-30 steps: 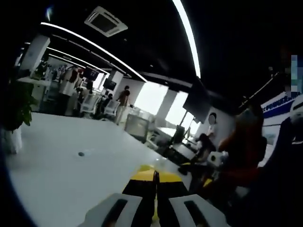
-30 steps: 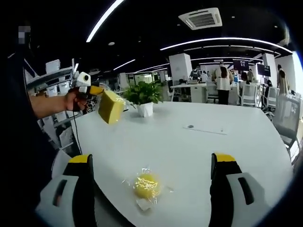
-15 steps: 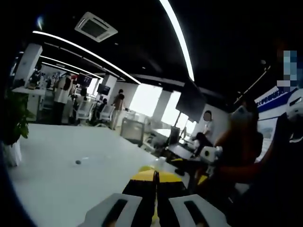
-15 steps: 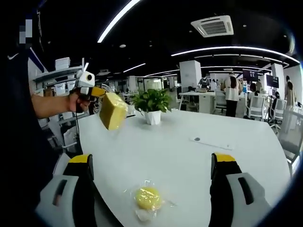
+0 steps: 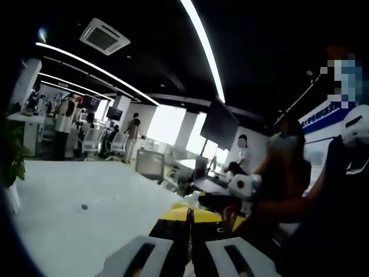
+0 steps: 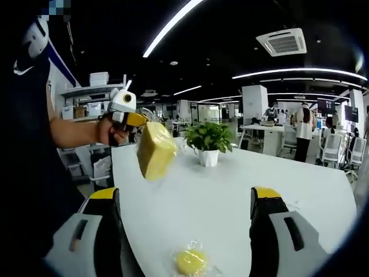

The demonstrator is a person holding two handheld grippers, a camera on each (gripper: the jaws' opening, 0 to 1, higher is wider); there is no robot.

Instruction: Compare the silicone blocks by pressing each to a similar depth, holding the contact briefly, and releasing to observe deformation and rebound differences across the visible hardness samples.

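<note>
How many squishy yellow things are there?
2. One yellow block is up in the air, held by the left gripper. One round yellow piece in clear wrap lies on the white table, between the right gripper's open jaws. Others may be hidden.

The wide white table extends forward beyond the right gripper's jaws. A round yellow silicone block in a clear plastic wrapper lies on it, between the two jaws and close in. A green leafy plant in a white pot stands farther ahead, near the far edge.
</note>
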